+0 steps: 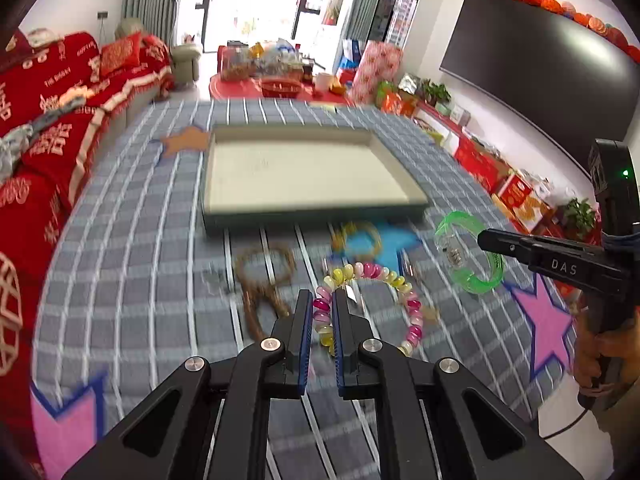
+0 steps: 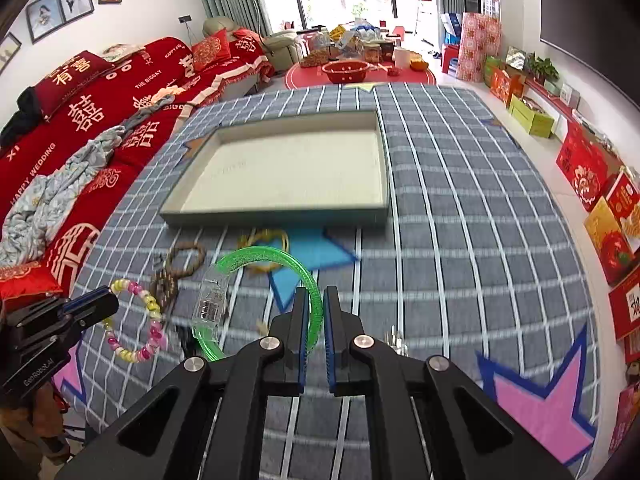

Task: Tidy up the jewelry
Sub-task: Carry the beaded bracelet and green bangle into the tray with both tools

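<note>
My left gripper (image 1: 321,300) is shut on a pink and yellow bead bracelet (image 1: 400,280) and holds it above the checked cloth; it also shows in the right wrist view (image 2: 148,304). My right gripper (image 2: 316,296) is shut on a green translucent bangle (image 2: 248,260) with a clear clasp, lifted off the cloth; it also shows in the left wrist view (image 1: 468,256). A shallow cream-lined tray (image 1: 312,208) (image 2: 280,218) sits beyond both, nothing in it. A brown bead string (image 1: 260,276) (image 2: 176,268) and a yellow bracelet (image 1: 356,236) (image 2: 266,240) lie on the cloth before the tray.
The grey checked cloth (image 2: 460,200) with pink and blue star patches covers the table. A red sofa (image 2: 100,120) runs along the left. A red round table (image 2: 360,76) with clutter stands behind. Red boxes (image 2: 592,184) line the right wall.
</note>
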